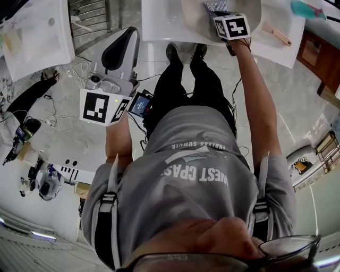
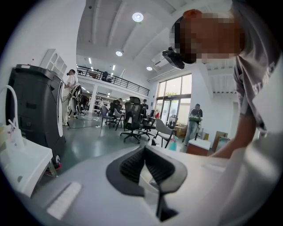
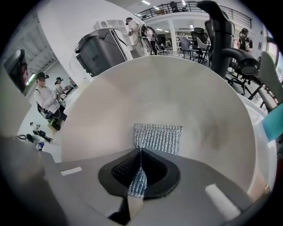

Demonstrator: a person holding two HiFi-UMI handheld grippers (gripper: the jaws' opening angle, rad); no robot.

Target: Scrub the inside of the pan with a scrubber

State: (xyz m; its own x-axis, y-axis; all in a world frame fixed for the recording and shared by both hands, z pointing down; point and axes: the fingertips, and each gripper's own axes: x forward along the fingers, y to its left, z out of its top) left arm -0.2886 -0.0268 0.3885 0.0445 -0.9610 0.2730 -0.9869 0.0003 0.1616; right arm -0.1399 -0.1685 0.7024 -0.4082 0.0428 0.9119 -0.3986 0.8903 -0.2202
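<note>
A wide beige pan [image 1: 194, 16] lies on the white table [image 1: 159, 26] at the top of the head view, its wooden handle [image 1: 280, 35] pointing right. My right gripper [image 1: 219, 13] reaches into it, shut on a silver mesh scrubber [image 1: 215, 5]. In the right gripper view the scrubber [image 3: 158, 137] sticks out past the gripper [image 3: 140, 152] and lies against the pan's inner wall [image 3: 177, 92]. My left gripper [image 1: 127, 37] hangs low at the person's left side, away from the table. In its own view the left gripper [image 2: 144, 150] is shut on nothing and points out into the room.
A teal object [image 1: 307, 9] lies on the table right of the pan. A black fixture [image 3: 221, 39] stands behind the pan's far rim. A second white table [image 1: 37, 37] sits at the left. Cables and gear [image 1: 37, 175] lie on the floor.
</note>
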